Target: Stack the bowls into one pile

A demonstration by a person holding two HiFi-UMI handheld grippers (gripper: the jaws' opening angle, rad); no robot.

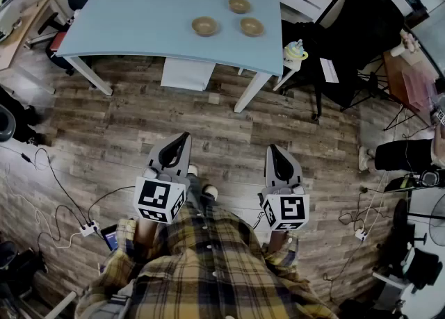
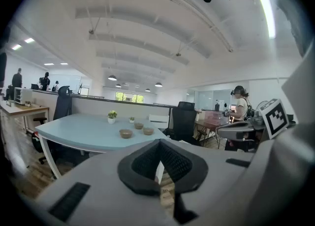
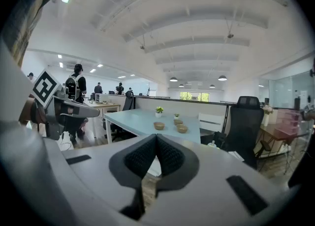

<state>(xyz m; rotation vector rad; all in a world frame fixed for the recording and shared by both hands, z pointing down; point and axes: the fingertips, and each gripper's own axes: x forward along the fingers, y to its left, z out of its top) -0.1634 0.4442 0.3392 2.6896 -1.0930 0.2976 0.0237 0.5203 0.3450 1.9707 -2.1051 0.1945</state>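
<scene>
Three bowls are spread on the worktop; well short of it, the left gripper and right gripper are held, fingers pressed together.

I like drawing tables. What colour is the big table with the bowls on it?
The table is light blue with white legs, clearest in the head view.

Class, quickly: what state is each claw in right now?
Left claw: closed, holding nothing.
Right claw: closed, holding nothing.
</scene>
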